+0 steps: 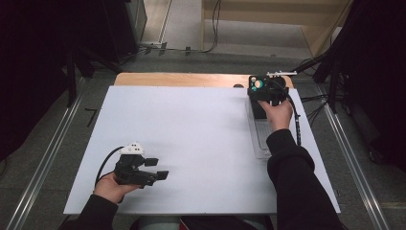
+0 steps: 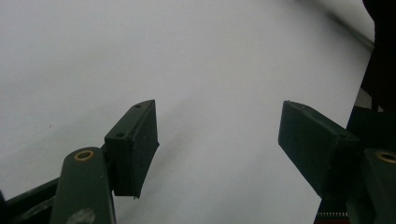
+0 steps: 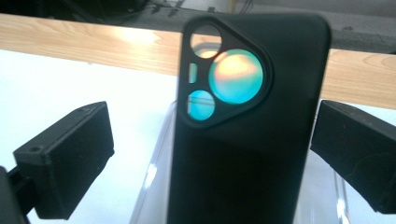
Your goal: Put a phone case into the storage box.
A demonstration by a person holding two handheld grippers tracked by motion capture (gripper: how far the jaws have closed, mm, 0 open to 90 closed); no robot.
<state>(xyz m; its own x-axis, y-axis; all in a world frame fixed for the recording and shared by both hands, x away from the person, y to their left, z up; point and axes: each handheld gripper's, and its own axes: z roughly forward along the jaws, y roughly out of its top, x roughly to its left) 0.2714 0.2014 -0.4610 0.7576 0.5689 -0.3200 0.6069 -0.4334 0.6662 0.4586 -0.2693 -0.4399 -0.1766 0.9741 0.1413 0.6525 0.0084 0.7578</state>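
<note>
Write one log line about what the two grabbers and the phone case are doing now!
left gripper: open, over white table | right gripper: open, either side of black phone case, not touching | case: upright in clear tray

Phone case (image 3: pixel 247 126) upright in tray (image 1: pixel 259 139)

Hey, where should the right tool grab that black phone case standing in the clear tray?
Grip the black phone case across its two long side edges, below the camera cutout. It stands upright in the clear plastic tray between the right tool's open jaws, so close straight in, probably.

The black phone case (image 3: pixel 243 135) is blurred, its bottom cut off.
</note>
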